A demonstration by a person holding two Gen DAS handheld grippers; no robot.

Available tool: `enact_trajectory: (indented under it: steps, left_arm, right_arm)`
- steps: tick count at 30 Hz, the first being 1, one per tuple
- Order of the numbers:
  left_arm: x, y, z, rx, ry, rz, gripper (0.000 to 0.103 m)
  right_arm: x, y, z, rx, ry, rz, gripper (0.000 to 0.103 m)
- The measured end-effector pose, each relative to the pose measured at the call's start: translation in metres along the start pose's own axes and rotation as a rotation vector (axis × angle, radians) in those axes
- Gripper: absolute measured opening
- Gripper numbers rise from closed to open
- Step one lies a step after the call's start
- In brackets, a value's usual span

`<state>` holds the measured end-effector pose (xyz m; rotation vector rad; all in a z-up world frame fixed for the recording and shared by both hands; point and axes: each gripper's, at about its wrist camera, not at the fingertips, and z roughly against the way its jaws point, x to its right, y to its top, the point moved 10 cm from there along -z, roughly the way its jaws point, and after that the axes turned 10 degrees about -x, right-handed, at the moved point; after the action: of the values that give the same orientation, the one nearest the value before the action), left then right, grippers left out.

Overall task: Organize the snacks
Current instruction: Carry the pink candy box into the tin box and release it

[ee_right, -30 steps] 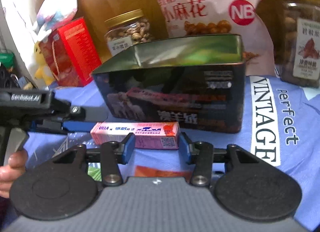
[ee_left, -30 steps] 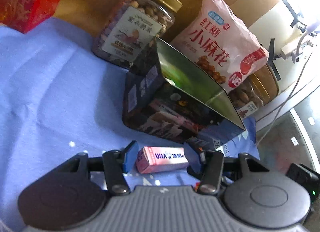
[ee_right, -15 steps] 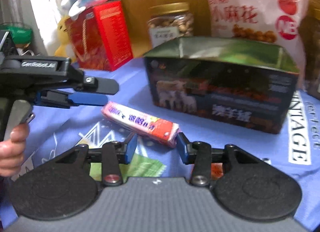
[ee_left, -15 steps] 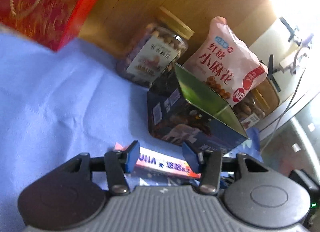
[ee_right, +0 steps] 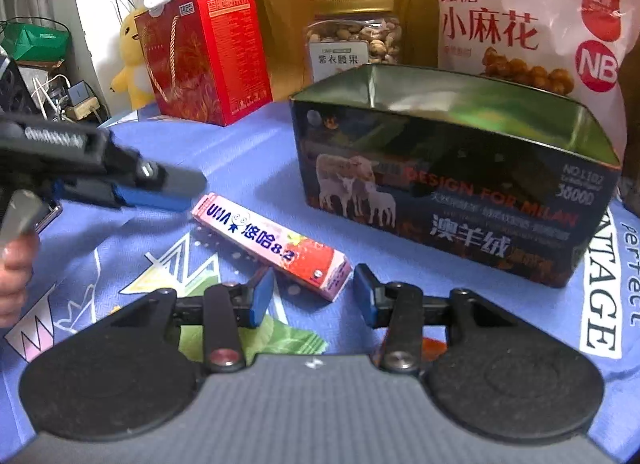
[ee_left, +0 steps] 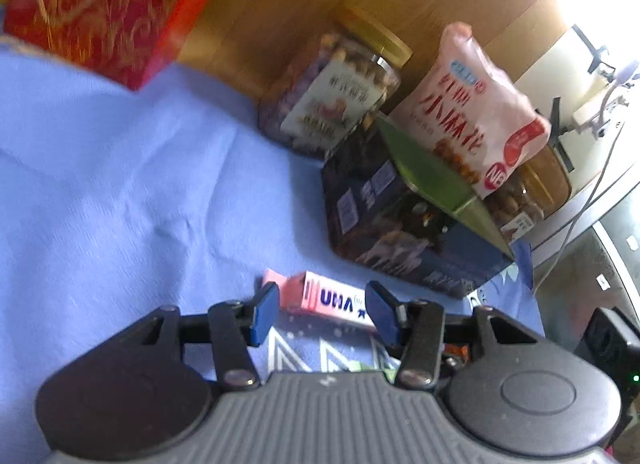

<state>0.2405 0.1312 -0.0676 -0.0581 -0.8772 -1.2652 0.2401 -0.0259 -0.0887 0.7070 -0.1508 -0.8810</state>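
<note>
Right wrist view: my right gripper (ee_right: 313, 295) hangs just above the blue cloth (ee_right: 248, 152) with its blue pads (ee_right: 261, 296) spread apart and nothing between them. The pink candy box (ee_right: 269, 243) lies flat on the cloth just ahead of them, slanting from upper left to lower right, its near end close to the gap between the pads; I can't tell whether either pad touches it. Behind it, a little to the right, stands the open dark tin (ee_right: 448, 176), and I can't see what is inside. Against the wooden back sit a red gift box (ee_right: 208, 52), a nut jar (ee_right: 354, 30) with a gold lid and a pink snack bag (ee_right: 532, 12). My left gripper (ee_right: 156, 186) reaches in from the left, its tip near the far end of the candy box, my hand (ee_right: 16, 264) at the frame edge. From the left wrist, I see the left gripper (ee_left: 322, 310) spread wide too, holding nothing, the candy box (ee_left: 324, 296) on the cloth (ee_left: 120, 184) beyond its pads and the tin (ee_left: 400, 224) farther right.
</note>
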Motion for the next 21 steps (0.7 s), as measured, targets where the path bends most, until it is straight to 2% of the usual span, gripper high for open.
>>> enact_trajectory:
  steps: [2,5,8,15,21]
  left_arm:
    - [0.001,-0.001,-0.006,-0.011,-0.014,0.008,0.046]
    - [0.007,0.001,-0.003,0.004,0.016,-0.017,0.042]
    - [0.018,0.005,0.009,0.027,-0.006,-0.029,0.042]
    - [0.07,0.035,0.043,0.129,-0.033,-0.148,0.042]
    - [0.12,0.074,0.025,0.152,-0.046,-0.253,0.042]
  right_arm:
    - [0.0,0.001,-0.001,0.0,0.001,0.002,0.049]
    - [0.002,0.002,0.0,0.003,-0.022,0.005,0.042]
    - [0.005,0.004,0.008,0.024,-0.021,-0.016,0.039]
    - [0.007,0.033,0.056,0.175,-0.073,0.016,0.039]
    - [0.047,0.059,0.078,0.253,-0.156,-0.01,0.039]
